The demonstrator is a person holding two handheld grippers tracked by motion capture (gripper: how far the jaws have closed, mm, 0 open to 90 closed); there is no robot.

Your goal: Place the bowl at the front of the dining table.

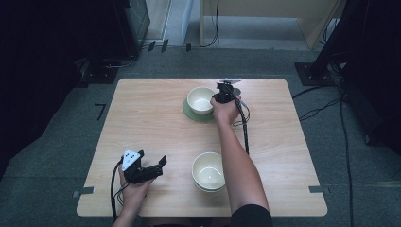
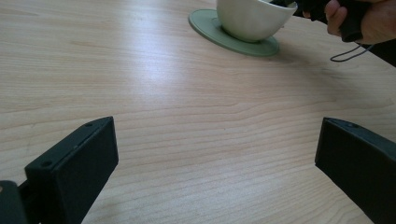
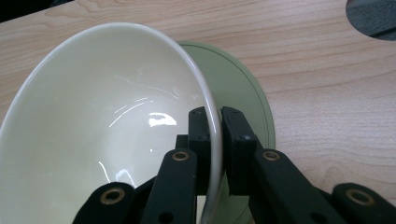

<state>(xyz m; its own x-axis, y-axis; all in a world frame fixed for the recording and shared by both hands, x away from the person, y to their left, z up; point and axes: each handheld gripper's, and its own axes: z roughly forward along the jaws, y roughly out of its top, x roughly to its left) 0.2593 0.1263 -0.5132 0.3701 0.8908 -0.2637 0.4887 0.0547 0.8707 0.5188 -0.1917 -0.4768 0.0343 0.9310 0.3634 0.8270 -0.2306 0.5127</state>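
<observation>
right gripper view has the right tongs (image 3: 215,140) clenched on the rim of the far bowl (image 3: 107,121), which sits on a green saucer (image 3: 243,93) on the counter (image 3: 327,93), while the left tongs (image 2: 215,158) gape idle above bare wood.

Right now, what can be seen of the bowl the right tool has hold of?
The far bowl is cream-white, glossy like glazed ceramic, and empty. It sits on a flat green saucer at the table's far middle. The right tool is shut on its rim, one jaw inside, one outside. In the right gripper view it looks tilted, though the camera angle may cause that.
</observation>
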